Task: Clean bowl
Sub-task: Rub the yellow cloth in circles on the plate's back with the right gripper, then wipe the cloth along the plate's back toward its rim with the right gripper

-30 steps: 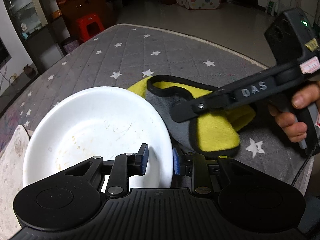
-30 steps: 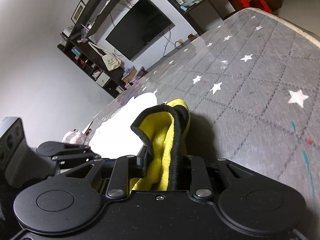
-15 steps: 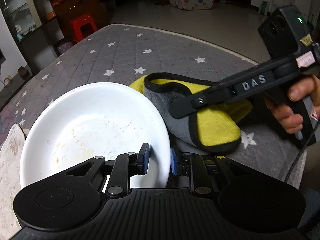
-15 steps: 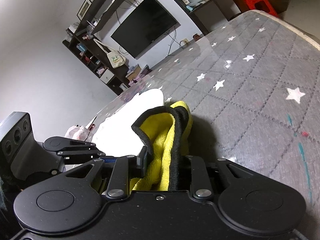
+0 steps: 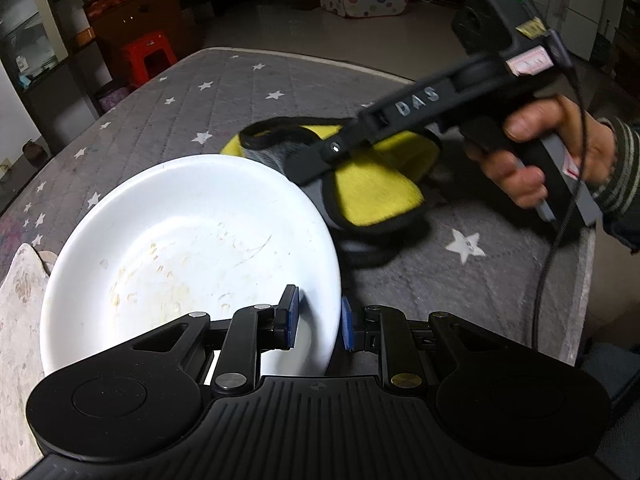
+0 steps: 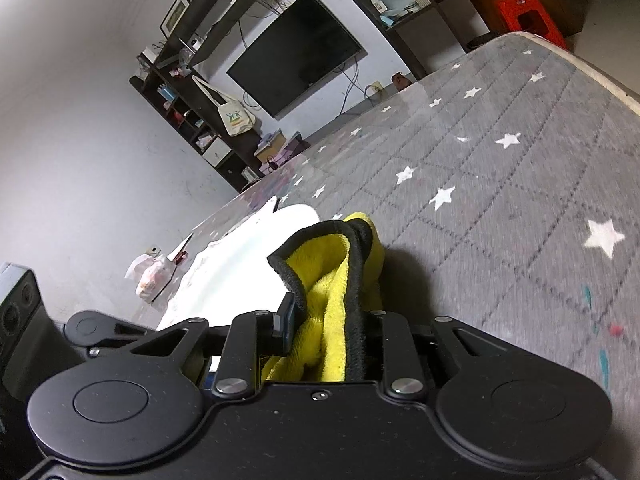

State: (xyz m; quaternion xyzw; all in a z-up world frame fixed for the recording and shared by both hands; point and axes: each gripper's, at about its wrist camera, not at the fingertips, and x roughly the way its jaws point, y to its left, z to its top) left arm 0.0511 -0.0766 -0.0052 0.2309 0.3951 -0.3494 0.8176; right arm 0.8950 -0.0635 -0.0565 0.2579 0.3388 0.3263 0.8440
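Left wrist view shows the left gripper (image 5: 316, 322) clamped on the near rim of the white bowl (image 5: 192, 248), one blue pad inside the rim and one outside. I'd say the rim is pinched this way to tip the bowl up and steady it, so its soiled inside faces the cloth. Yellowish smears and streaks mark the bowl's floor, so the wiping looks not yet begun. Beyond the bowl's far right edge, the right gripper (image 5: 316, 168) carries a yellow cloth (image 5: 376, 196) with dark trim, hanging just above the star-patterned grey cover (image 5: 480, 280) on the counter.

The right wrist view settles what the other leaves unclear: the right gripper's jaws are closed on the bunched cloth (image 6: 328, 300), which fills the gap between them and stands up ahead of the fingertips. From there the bowl (image 6: 240, 276) is only a white shape ahead and to the left, its stains hidden. Only the left wrist view shows the person's hand (image 5: 552, 156) around the handle, and a pale worn mat (image 5: 20, 312) left of the bowl.
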